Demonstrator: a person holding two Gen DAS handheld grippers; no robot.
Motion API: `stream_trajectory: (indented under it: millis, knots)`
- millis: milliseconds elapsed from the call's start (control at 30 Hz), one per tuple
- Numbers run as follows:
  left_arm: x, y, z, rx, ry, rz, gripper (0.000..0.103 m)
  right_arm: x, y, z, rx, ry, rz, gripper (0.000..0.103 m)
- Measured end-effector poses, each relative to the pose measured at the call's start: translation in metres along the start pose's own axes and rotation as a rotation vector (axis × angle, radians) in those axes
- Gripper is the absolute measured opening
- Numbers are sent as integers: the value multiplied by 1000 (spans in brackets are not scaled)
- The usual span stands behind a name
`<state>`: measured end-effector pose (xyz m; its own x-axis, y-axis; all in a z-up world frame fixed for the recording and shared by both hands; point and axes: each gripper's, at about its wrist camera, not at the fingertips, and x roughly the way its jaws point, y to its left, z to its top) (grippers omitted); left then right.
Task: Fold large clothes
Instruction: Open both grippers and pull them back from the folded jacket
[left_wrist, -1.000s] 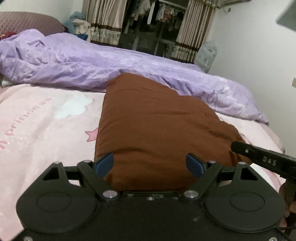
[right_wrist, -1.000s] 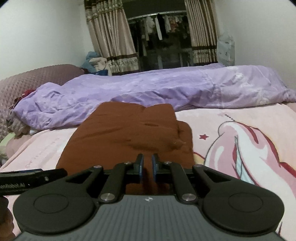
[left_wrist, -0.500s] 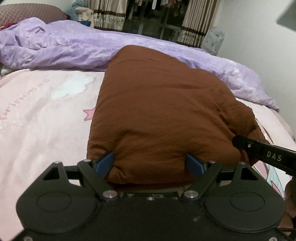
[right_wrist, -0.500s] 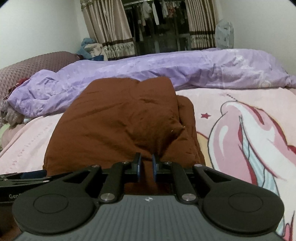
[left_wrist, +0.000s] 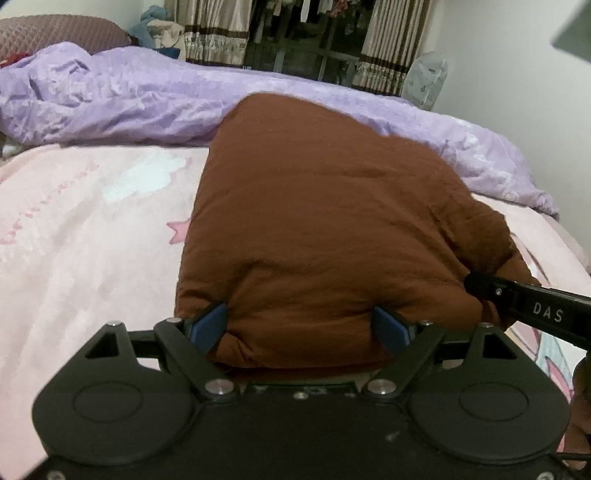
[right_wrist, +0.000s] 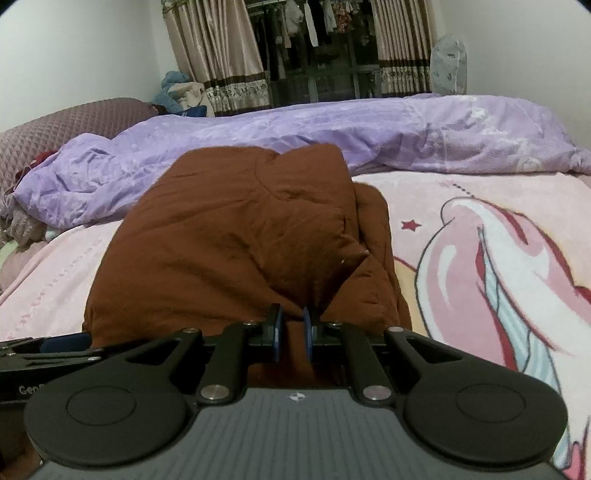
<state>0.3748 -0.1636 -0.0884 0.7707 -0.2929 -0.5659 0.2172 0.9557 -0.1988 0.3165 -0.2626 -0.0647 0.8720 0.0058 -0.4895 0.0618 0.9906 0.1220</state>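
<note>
A thick brown padded garment (left_wrist: 325, 221) lies folded into a bulky bundle on the pink bed blanket (left_wrist: 85, 236). My left gripper (left_wrist: 301, 326) is open wide, its blue pads on either side of the bundle's near edge. My right gripper (right_wrist: 291, 332) is shut on a pinch of the brown garment (right_wrist: 236, 236) at its near right edge. The right gripper's black side also shows in the left wrist view (left_wrist: 535, 310), against the bundle's right corner. The left gripper's side shows in the right wrist view (right_wrist: 48, 350).
A crumpled purple duvet (right_wrist: 332, 136) lies across the bed behind the garment. A mauve quilted headboard or cushion (right_wrist: 62, 125) is at far left. The pink blanket with a unicorn print (right_wrist: 487, 251) spreads to the right. Curtains and a window stand beyond.
Both grippers have moved forward and lifted the bundle's near edge, so the brown garment fills more of both views and bulges higher. The left stays open, the right stays shut.
</note>
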Motion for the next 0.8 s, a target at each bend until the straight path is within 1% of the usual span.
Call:
stream_trajectory:
  millis: [33, 100, 167, 233, 267, 300, 333, 367, 400, 500, 533, 600, 667, 800]
  knots:
    - [-7, -2, 1, 5, -4, 0, 85, -5, 1, 1, -7, -7, 4, 22]
    - [-23, -4, 3, -4, -5, 4, 87, -18, 3, 1, -22, -27, -6, 33]
    - [-43, -6, 4, -11, -13, 6, 88, -31, 5, 0, -38, -38, -19, 35]
    - [-65, -13, 1, 22, -36, 39, 89, -47, 7, -3, -47, -43, -29, 39]
    - [-75, -17, -1, 41, -49, 56, 89, -56, 7, -5, -48, -51, -39, 46]
    - [-86, -19, -4, 58, -64, 69, 89, -68, 9, -7, -54, -62, -58, 57]
    - [-97, -21, -7, 64, -72, 75, 89, -78, 10, -8, -63, -74, -70, 61]
    - [-105, -21, -10, 60, -75, 76, 89, -90, 12, -9, -71, -92, -82, 69]
    - [-114, -21, -13, 48, -75, 73, 89, -105, 13, -13, -79, -110, -98, 72]
    - [-135, -21, -22, 24, -48, 67, 89, -136, 16, -17, -96, -129, -111, 79]
    - [-142, -22, -26, 24, -41, 73, 89, -146, 15, -19, -96, -130, -110, 79]
    - [-155, -24, -34, 36, -31, 99, 89, -161, 14, -23, -89, -124, -109, 81]
    - [-167, -24, -43, 45, -15, 141, 89, -173, 12, -27, -87, -117, -109, 82]
    - [-187, -16, -57, 22, -4, 163, 89, -189, 10, -40, -69, -100, -130, 83]
